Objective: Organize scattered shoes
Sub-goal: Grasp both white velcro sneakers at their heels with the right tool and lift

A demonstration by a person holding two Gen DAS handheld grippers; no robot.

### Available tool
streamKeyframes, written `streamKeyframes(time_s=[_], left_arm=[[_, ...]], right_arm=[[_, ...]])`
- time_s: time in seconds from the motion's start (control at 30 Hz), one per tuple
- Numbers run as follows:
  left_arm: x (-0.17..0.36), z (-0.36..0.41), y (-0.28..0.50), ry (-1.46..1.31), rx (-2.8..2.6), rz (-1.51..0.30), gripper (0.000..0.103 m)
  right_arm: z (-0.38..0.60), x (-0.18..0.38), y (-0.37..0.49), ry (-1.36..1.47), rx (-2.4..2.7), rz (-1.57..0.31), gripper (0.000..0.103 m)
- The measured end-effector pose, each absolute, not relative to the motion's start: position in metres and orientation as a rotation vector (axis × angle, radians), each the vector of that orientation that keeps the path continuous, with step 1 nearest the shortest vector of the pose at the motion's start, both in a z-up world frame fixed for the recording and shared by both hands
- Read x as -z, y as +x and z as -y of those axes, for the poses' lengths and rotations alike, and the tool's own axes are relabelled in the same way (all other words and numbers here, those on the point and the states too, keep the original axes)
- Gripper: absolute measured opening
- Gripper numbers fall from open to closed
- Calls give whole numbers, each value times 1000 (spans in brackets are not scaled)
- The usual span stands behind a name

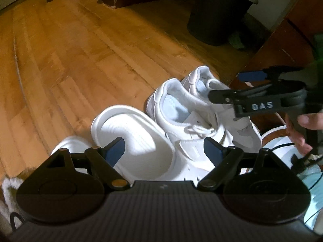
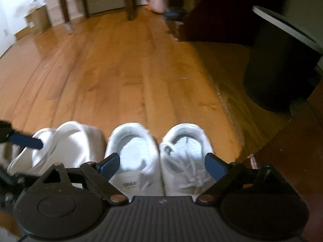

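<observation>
Both tongs stand wide open, gripping nothing. Between the left tongs (image 1: 163,149) lies a white slipper (image 1: 129,141), long axis running toward 12 o'clock; the right tongs (image 2: 161,161) straddle two sneakers (image 2: 159,157) set side by side, heels toward 12, touching. Slipper and sneakers form a row on the floor (image 2: 121,80), the slipper at 9 o'clock of the pair. Blur leaves a second slipper likely but unsure. Each tool is nearest its own shoe.

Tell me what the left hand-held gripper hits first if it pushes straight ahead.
Probably the white slide sandal lying between the open fingers of the left hand-held gripper, with the nearer white sneaker right beside it. Depth is hard to judge here.
</observation>
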State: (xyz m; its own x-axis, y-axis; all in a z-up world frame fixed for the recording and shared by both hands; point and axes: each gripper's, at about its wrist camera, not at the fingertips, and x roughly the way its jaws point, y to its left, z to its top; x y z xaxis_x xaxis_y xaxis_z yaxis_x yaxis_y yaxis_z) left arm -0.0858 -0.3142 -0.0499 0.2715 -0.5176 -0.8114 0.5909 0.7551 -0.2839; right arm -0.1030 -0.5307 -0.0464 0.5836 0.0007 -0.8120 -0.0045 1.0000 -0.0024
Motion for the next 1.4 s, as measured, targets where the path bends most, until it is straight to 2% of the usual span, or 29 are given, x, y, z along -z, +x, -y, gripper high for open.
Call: streamKeyframes(time_s=[0.1,0.27,0.5,0.67,0.8,0.83,0.87,0.97,1.2,1.4], left_arm=[[52,307,-79,19,779,-1060,85],[55,288,-69,-78,778,-1057,85],[60,276,-55,-142,749,-1061,85],[65,275,-50,-141,722,-1077,85],[68,274,-48,-146,711,-1083,85],[68,274,-49,-144,709,-1085,85],[68,274,-50,-140,708,-1083,85],[67,273,-52,-134,703,-1072,85],[58,270,-53,-131,718,-1022,85],[41,258,-56,-165,772,-910,85]], right_arm=[[530,57,-93,-40,13,-957,88],[527,80,-73,-74,-9,-1049,68],[514,99,-44,-77,-27,-1109,69],[509,115,-24,-37,-19,-1131,78],[512,126,-17,-3,15,-1130,74],[512,128,-16,5,17,-1123,70],[513,127,-18,13,39,-1109,56],[518,118,-29,51,57,-1072,44],[520,85,-60,81,91,-915,38],[513,35,-94,160,86,-663,36]])
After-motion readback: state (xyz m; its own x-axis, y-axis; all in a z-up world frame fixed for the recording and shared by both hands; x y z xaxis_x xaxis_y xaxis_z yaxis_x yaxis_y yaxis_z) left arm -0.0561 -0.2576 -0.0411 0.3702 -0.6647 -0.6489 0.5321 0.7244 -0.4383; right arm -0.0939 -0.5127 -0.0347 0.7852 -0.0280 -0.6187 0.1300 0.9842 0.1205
